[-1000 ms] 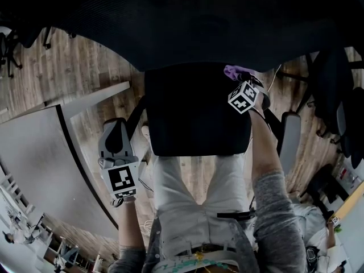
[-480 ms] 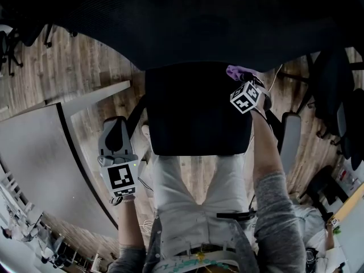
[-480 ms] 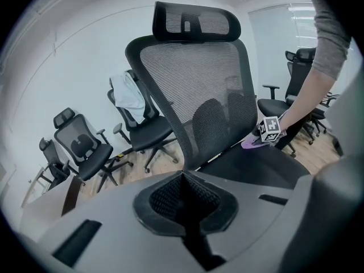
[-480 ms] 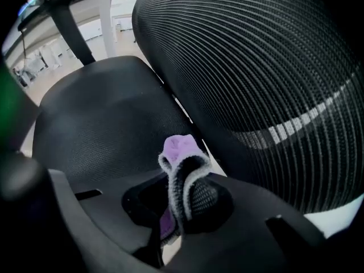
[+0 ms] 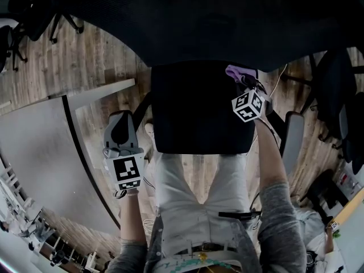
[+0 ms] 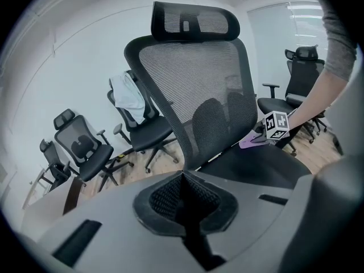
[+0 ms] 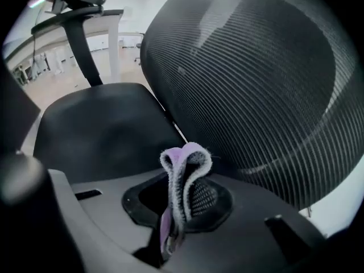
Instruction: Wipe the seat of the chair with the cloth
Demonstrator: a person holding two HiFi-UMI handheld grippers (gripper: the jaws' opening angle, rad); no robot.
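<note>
My right gripper pinches the folded lilac fleece cloth over the black padded chair seat's far right corner, so I'd press it flat and draw overlapping strokes towards me, leaving my left gripper closed and empty alongside.

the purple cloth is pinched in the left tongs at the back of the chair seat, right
No, the right tongs hold it. The right gripper view shows the purple cloth pinched there, at the back of the chair seat.
</note>
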